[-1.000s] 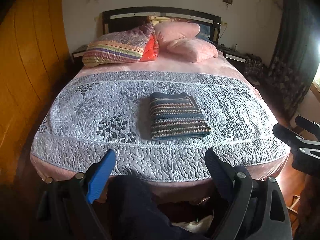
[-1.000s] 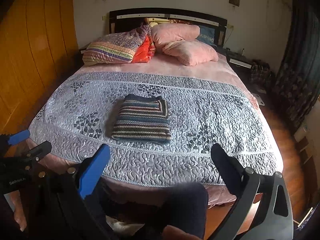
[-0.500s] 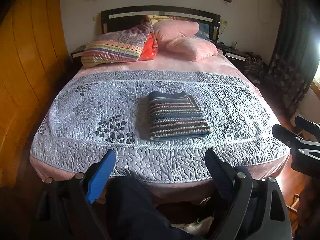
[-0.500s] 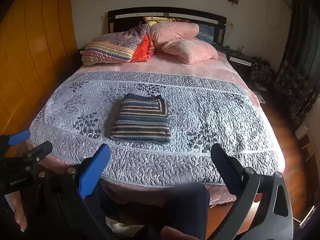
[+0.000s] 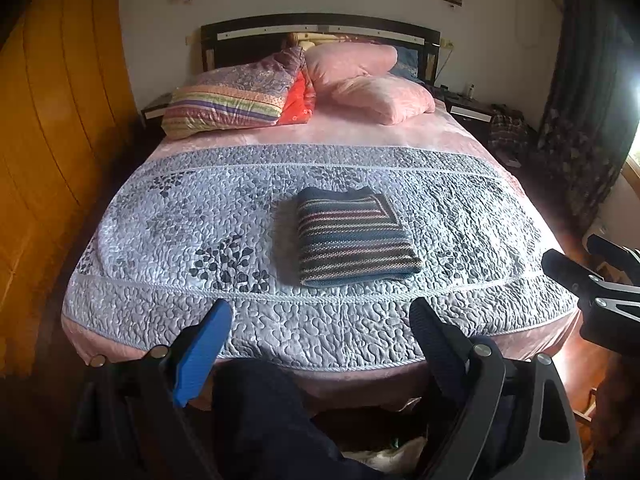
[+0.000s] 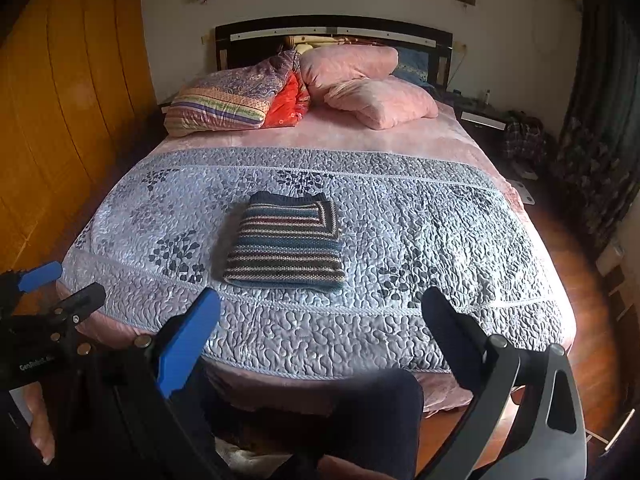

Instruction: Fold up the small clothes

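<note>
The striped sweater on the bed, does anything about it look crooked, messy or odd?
Nothing stands out. The striped sweater lies folded into a neat rectangle on the grey quilt, flat, with no sleeve hanging loose. Both the left gripper and the right gripper are open and well short of it.

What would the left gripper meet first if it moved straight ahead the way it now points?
Probably the quilt near the foot of the bed, short of the folded striped sweater. The left gripper is open, holds nothing, and nothing lies between. Depth in this fisheye view is uncertain.
</note>
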The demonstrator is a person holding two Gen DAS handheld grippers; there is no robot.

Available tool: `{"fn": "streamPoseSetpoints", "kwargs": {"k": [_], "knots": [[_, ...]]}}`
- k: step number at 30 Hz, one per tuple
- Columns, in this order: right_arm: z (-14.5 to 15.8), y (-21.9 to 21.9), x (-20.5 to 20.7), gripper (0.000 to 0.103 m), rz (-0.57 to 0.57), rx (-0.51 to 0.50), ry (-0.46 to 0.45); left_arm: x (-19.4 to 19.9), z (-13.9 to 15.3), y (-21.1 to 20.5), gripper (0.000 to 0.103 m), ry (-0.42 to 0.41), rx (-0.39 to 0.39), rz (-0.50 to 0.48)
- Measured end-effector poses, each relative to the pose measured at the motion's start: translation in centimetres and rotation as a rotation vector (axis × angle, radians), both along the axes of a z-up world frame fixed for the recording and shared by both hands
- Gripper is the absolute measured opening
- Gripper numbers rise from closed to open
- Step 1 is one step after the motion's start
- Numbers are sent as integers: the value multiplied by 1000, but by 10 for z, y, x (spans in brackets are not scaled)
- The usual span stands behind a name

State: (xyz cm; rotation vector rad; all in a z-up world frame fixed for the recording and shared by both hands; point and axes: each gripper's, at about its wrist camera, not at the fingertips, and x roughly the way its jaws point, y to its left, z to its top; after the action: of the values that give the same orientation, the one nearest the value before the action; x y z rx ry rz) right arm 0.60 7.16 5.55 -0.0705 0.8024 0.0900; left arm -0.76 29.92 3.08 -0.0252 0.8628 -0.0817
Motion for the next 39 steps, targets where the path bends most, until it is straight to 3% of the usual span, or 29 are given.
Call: {"fn": "streamPoseSetpoints", "kwargs": {"k": [39], "knots": [[3,-3,-2,100,-7,-12,-39,2,6,-11,91,-6,10,-8]]}}
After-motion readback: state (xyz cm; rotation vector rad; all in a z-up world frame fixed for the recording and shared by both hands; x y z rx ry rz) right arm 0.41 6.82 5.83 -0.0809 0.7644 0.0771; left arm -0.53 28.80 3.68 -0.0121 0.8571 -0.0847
